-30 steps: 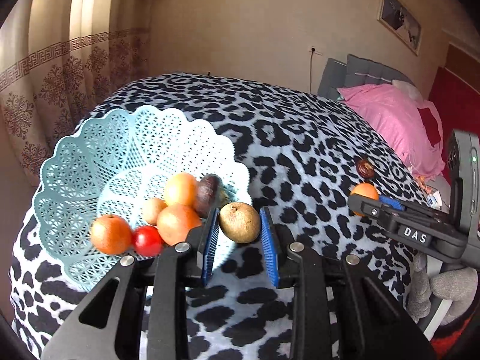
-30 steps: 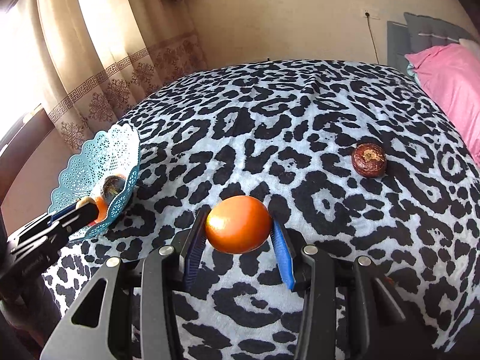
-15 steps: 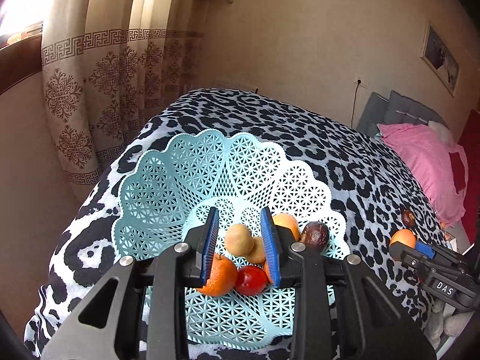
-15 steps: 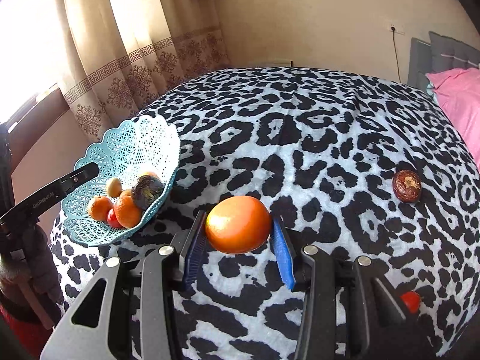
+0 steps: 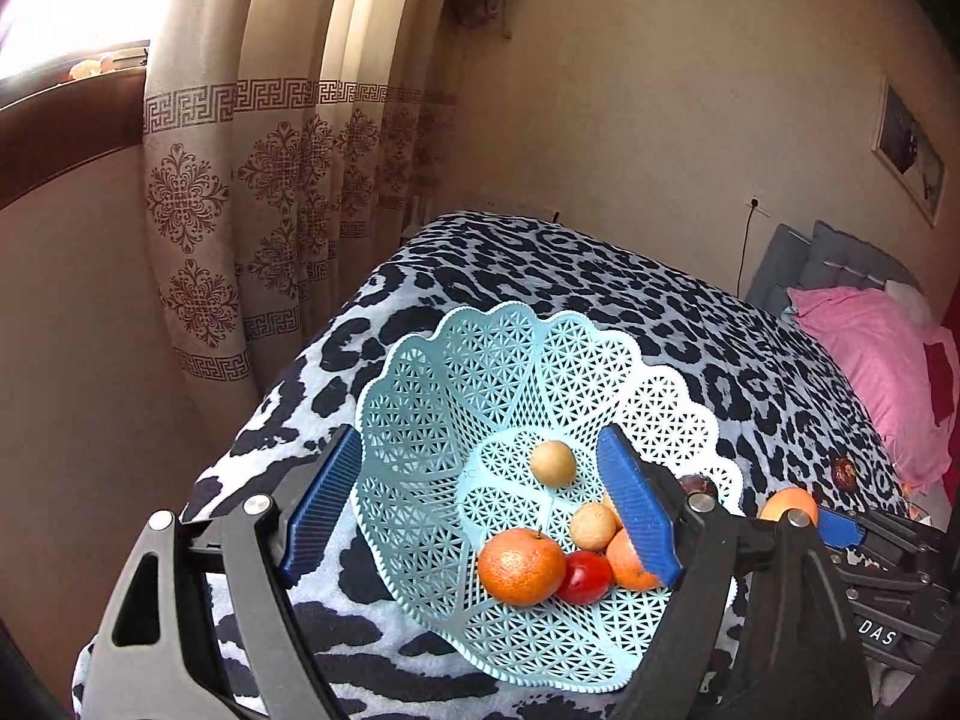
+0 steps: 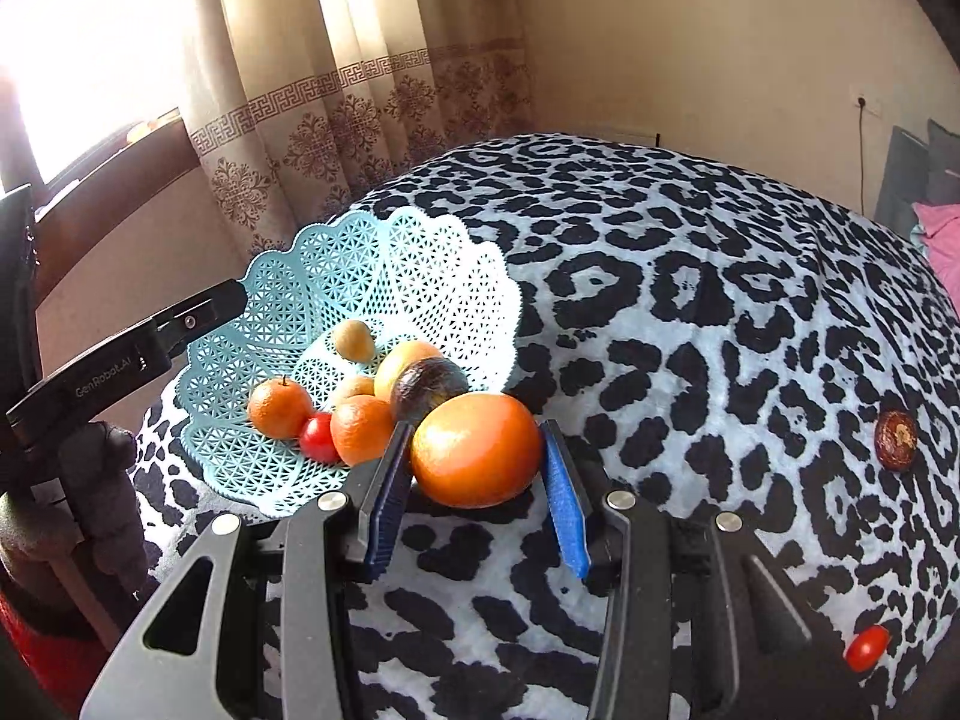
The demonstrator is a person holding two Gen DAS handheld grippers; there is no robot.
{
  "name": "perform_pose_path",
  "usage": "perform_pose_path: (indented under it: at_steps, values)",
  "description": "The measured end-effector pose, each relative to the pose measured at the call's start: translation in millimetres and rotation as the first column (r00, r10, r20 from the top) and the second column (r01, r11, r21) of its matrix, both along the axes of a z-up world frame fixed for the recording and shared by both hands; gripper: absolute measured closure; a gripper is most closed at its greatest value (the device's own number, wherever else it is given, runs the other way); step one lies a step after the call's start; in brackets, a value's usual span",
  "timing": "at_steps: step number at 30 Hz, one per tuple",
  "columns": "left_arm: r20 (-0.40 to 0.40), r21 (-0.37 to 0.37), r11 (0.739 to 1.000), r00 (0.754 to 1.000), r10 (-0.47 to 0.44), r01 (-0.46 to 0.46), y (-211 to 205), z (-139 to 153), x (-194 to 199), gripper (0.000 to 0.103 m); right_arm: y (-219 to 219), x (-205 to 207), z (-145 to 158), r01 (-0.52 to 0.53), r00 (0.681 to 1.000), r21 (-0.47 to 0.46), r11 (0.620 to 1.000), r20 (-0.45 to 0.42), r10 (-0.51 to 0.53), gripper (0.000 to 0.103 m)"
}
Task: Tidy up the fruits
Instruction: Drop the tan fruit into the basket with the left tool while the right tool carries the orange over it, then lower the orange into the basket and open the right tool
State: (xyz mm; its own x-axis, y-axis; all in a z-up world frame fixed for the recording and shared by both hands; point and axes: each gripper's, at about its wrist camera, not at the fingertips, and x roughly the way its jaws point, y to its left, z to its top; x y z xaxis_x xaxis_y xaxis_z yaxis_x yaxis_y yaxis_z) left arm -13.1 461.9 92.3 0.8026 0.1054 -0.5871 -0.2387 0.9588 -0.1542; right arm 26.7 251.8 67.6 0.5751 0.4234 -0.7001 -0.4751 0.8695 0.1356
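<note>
A light-blue lattice basket (image 5: 498,360) sits on the leopard-print bed and holds several fruits. My left gripper (image 5: 480,510) hovers open over it, its blue pads wide apart and nothing between them. A tan round fruit (image 5: 553,463) lies loose on the basket floor, near a mandarin (image 5: 521,567) and a red tomato (image 5: 583,577). My right gripper (image 6: 477,483) is shut on a large orange (image 6: 477,450), just off the basket's (image 6: 384,276) near right rim, beside a dark avocado (image 6: 427,387).
A brown wrinkled fruit (image 6: 895,439) and a small red tomato (image 6: 866,648) lie on the bedspread at the right. Patterned curtains (image 5: 270,192) and a wall stand behind the basket. Pink pillows (image 5: 870,372) lie at the far right.
The left gripper has opened, and the tan fruit it held now lies in the basket. The right gripper has carried the orange left, close to the basket's rim.
</note>
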Motion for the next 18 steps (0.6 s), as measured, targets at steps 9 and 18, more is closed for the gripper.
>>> perform_pose_path:
  at_steps: [9,18]
  values:
    - [0.012,-0.011,0.999,0.999,0.034,-0.034,14.1,2.7,-4.0,0.018,33.2,7.1,-5.1,-0.052,0.998,-0.045,0.998,0.016,0.053,0.060]
    - [0.006,-0.013,0.999,0.999,0.039,-0.039,16.3,1.8,-2.7,0.018,47.5,36.2,-15.8,-0.045,0.999,-0.062,0.997,0.006,0.045,0.060]
